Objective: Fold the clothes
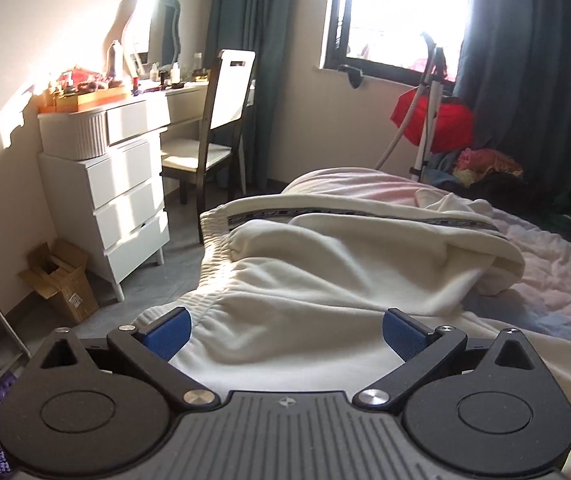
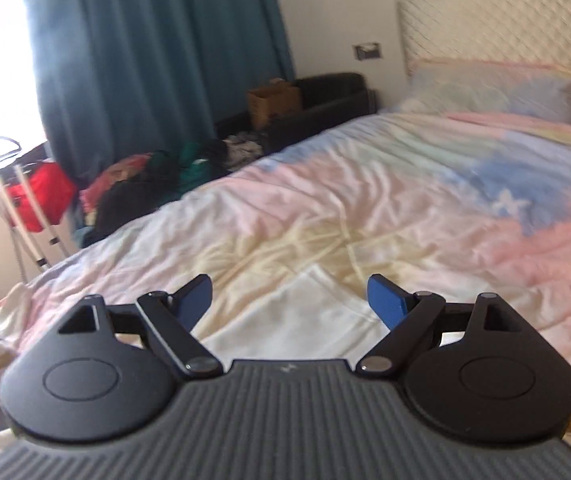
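Nearby, chair [image 1: 221,120], dresser [image 1: 125,208], perhaps clothes pile [image 2: 157,176].

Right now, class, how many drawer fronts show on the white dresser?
5: one wide drawer under the desktop, then four stacked below. Others may be hidden behind the chair.
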Demonstrator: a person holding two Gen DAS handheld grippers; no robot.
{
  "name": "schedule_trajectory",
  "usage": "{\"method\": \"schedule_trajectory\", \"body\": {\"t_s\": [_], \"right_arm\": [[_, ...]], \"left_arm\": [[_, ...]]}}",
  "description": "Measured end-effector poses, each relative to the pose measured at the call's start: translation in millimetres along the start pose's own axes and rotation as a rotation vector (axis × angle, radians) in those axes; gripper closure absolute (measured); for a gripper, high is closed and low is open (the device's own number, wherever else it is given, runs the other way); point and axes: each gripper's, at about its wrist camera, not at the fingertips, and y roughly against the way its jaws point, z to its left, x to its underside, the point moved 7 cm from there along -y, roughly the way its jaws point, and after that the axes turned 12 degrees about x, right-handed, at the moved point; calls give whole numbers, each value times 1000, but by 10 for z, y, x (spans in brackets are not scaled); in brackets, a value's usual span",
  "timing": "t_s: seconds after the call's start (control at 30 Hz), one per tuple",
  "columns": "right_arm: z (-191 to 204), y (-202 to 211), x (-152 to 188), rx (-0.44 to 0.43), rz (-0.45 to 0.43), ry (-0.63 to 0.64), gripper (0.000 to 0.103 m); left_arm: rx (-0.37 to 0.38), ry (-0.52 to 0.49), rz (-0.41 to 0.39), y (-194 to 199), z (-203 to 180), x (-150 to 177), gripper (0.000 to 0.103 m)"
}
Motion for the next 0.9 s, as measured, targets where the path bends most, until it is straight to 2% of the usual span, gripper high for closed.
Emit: {"method": "schedule_trajectory", "body": {"t_s": [0.13,0.3,0.4,0.47,0.57,0.67,0.77,0.9], "right_arm": [[505,460,23,-176,-75,125,17],[918,860,234,-359,-69,190,17],[1088,1054,387,-447,-69,216,17],[1184,1183,555,-490,-68,242,17],[1337,1271,751,-509,-95,309,17],[1489,1284,890,-515,-98,351,17],[1604,1282,989,-527,-85,368,17],[1634,1285,1032,-522,-77,376,17]], "left_arm": [[113,-60,-44,-18,-643,-33,0],[204,-153,-87,-147,-1314,64,0],[219,-196,-140,-296,-1475,243,0],[231,-202,-147,-408,-1477,415,0],[200,-229,-134,-527,-1432,631,0],[167,-267,-118,-567,-1408,689,0],[182,-259,-139,-551,-1406,682,0],[197,-238,-99,-630,-1363,748,0]]}}
